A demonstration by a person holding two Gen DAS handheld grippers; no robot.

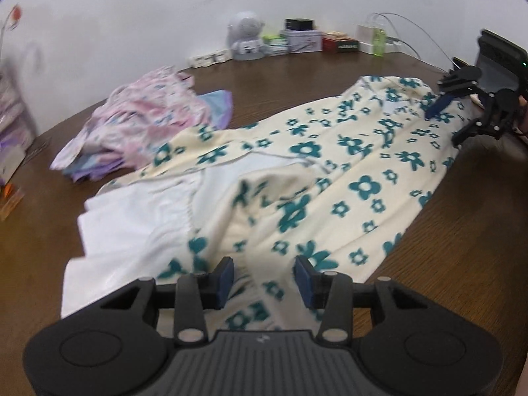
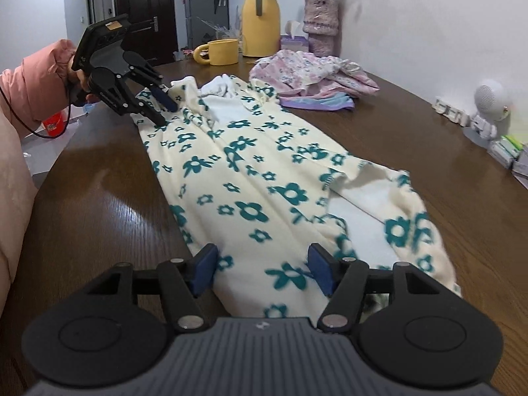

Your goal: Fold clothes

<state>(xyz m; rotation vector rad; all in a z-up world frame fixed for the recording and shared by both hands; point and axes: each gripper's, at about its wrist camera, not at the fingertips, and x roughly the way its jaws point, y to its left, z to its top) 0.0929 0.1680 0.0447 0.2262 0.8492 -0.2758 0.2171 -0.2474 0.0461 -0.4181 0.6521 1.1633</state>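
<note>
Floral garment (image 1: pixel 330 178), cream with teal flowers, lies stretched along the brown table (image 1: pixel 462 247). Left gripper (image 1: pixel 264 279) hovers at one end and right gripper (image 2: pixel 264 272) at the other, both with jaws apart and cloth below them; contact seems unlikely, though blur obscures it. Only the right view shows the yellow jug (image 2: pixel 260 16) and pink sleeve (image 2: pixel 36 79); both show the pink clothes pile (image 2: pixel 310 72).

- The flowered garment (image 2: pixel 250 178) lies spread lengthwise along the counter (image 2: pixel 99 204), between the two grippers.
- The left gripper (image 2: pixel 161 104) is over one end of it; the right gripper (image 2: pixel 262 272) is over the opposite end (cloth lies between each pair of fingers).
- A heap of other clothes (image 2: pixel 310 76) sits on the counter just beside the garment, toward the wall.
- A mug (image 2: pixel 219 52), jug (image 2: pixel 259 16) and vase (image 2: pixel 320 23) stand behind that heap.
- Small boxes (image 1: pixel 303 41) line the counter's edge along the wall.
</note>
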